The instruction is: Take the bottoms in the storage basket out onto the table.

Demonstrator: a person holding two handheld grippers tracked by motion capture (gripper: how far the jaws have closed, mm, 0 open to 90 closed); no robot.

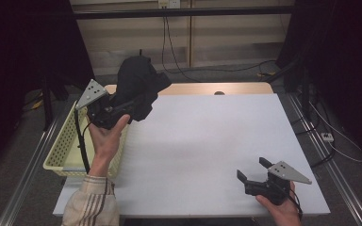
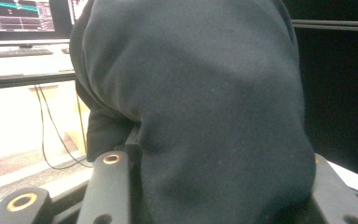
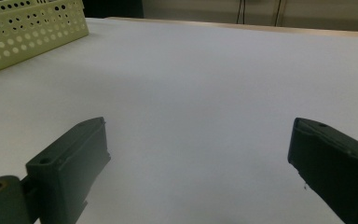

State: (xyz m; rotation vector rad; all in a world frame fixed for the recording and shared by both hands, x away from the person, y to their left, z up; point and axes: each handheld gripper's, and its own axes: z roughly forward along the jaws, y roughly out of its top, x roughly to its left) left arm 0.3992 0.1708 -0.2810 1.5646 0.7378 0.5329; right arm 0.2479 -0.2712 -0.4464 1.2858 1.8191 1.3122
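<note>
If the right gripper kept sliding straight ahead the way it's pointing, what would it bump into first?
Probably nothing soon. The right gripper, jaws open, points across the bare white table. The yellow basket sits off to the left of its line, so it would likely pass it, though depth is hard to judge.

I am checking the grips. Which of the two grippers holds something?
The left gripper, raised near the yellow basket, is shut on a black cloth. The right gripper sits low over the white table with jaws open and empty.
</note>
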